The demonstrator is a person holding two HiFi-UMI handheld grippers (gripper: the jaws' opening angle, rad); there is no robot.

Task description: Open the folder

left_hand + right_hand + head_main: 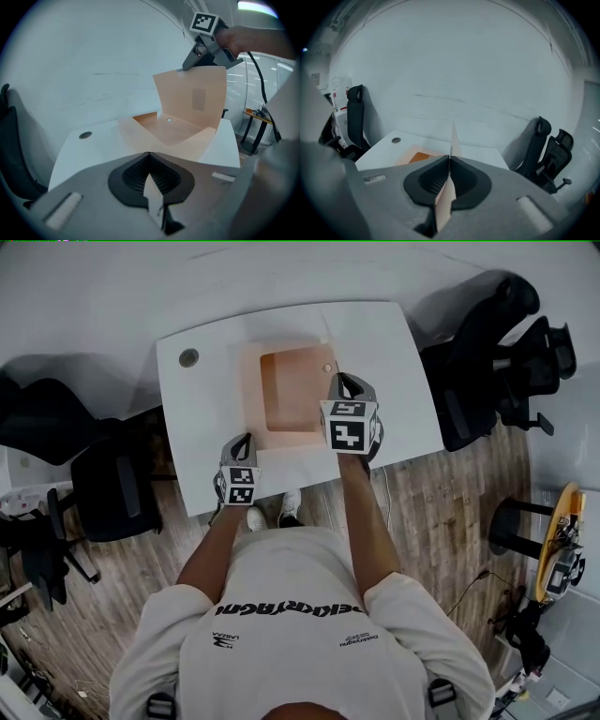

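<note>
A tan, translucent folder [291,395] lies on the white table [202,399]. Its top cover [192,101] stands lifted, hinged along the right side, and a small round snap [169,120] shows on the inside. My right gripper [340,381] is shut on that cover's free edge; in its own view the cover [453,138] runs edge-on out of the closed jaws of the right gripper [450,158]. My left gripper [246,440] sits at the folder's near left corner. Seen in its own view, the left gripper [149,153] is shut on a pale strip of the lower sheet.
A round cable hole [188,357] marks the table's far left corner. Black office chairs stand at the left [103,484] and at the right [487,362]. A black stool [520,521] is on the wooden floor to the right. A wall lies behind the table.
</note>
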